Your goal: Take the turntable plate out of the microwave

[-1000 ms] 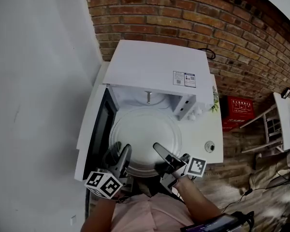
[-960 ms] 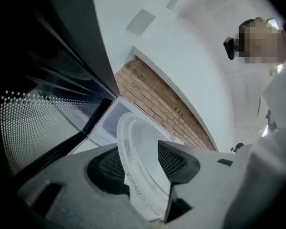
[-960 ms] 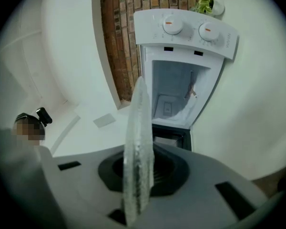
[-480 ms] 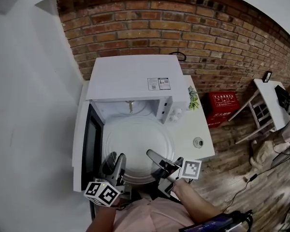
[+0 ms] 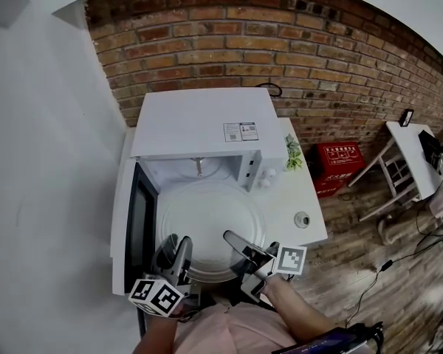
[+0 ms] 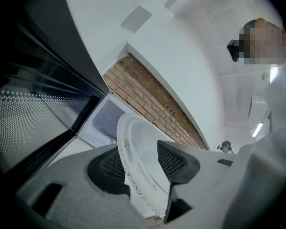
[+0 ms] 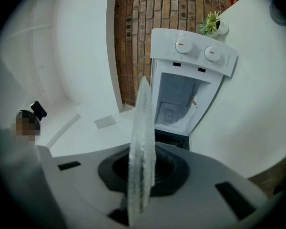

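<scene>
The round glass turntable plate hangs level just outside the open microwave, over its doorway. My left gripper is shut on the plate's near left rim, and my right gripper is shut on its near right rim. In the left gripper view the ribbed plate stands edge-on between the two dark pads of the left gripper. In the right gripper view the thin plate edge runs through the right gripper, with the empty microwave cavity behind.
The microwave door stands open to the left of the plate. The white table carries a small plant and a small round object. A red crate and a white chair stand on the wooden floor at right.
The head view has swung and now shows more brick wall and floor. Both grippers stay shut on the plate, which keeps its place in front of the microwave.
</scene>
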`<state>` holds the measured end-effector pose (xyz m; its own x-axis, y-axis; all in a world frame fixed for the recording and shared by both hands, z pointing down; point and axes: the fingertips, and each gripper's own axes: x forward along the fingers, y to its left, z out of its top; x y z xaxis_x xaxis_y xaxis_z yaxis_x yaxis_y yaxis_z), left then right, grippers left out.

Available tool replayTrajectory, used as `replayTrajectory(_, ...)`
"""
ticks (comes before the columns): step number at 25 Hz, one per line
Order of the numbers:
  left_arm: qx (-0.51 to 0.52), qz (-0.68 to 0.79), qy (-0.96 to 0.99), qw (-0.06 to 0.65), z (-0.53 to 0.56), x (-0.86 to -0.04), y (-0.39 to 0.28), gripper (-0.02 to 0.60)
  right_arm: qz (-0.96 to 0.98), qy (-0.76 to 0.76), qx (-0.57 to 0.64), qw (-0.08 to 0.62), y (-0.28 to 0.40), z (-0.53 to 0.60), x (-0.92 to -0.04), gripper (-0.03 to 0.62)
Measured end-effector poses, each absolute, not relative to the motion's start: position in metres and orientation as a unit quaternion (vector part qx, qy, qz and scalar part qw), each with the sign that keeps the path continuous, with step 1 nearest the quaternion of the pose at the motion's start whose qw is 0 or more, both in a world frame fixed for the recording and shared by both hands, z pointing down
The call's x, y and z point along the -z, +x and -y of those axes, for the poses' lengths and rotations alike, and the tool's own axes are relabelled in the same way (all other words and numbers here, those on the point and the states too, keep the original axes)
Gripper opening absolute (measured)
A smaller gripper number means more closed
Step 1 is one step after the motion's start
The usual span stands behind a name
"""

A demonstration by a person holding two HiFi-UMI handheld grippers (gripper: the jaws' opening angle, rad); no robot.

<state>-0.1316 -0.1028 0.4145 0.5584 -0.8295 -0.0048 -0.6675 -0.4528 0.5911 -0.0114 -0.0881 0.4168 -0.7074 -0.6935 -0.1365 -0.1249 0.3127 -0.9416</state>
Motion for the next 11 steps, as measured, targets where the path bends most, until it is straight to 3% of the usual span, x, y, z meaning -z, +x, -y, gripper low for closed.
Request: replayTrajectory(11, 0.145, 0.445, 0.839, 0.278, 0.1101, -0.4196, -0.1303, 0.19, -0.761, -0.27, 0.524, 0.271, -0.0107, 0.0951, -0.4192, 0.032)
